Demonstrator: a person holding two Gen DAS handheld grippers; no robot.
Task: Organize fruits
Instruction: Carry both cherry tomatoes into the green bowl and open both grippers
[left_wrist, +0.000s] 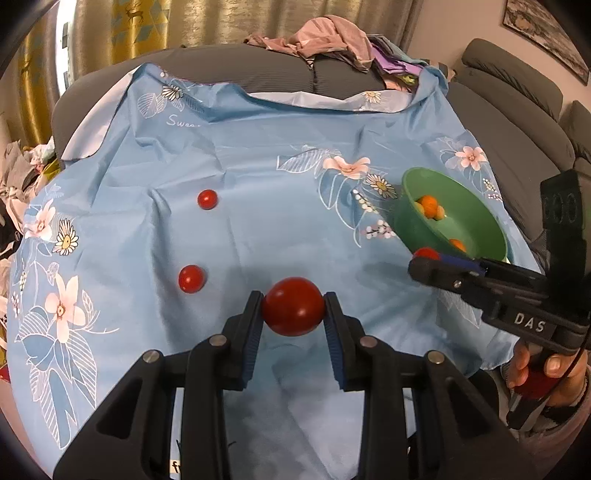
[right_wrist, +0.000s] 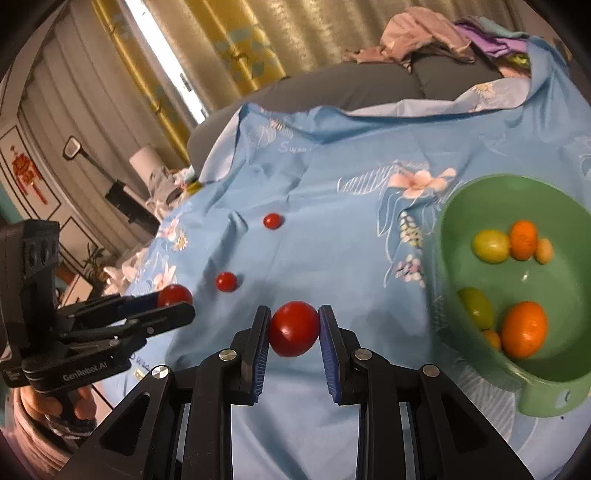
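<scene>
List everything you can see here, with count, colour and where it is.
tomatoes on cloth: 2, red, loose at the left, one farther, one nearer
held tomatoes: 2, red, one in the left gripper, one in the right gripper
bowl: 1, green, right side of the cloth
fruit in bowl: 2 orange and, 2 yellow-green and, 2 small pale orange pieces
cloth: 1, light blue with flowers, spread over a grey sofa
clothes: a pile, pink and purple, behind the cloth
curtain: beige and yellow, at the back
left gripper: black, shut on a tomato
right gripper: black, shut on a tomato
hand: gripping the right gripper's handle
</scene>
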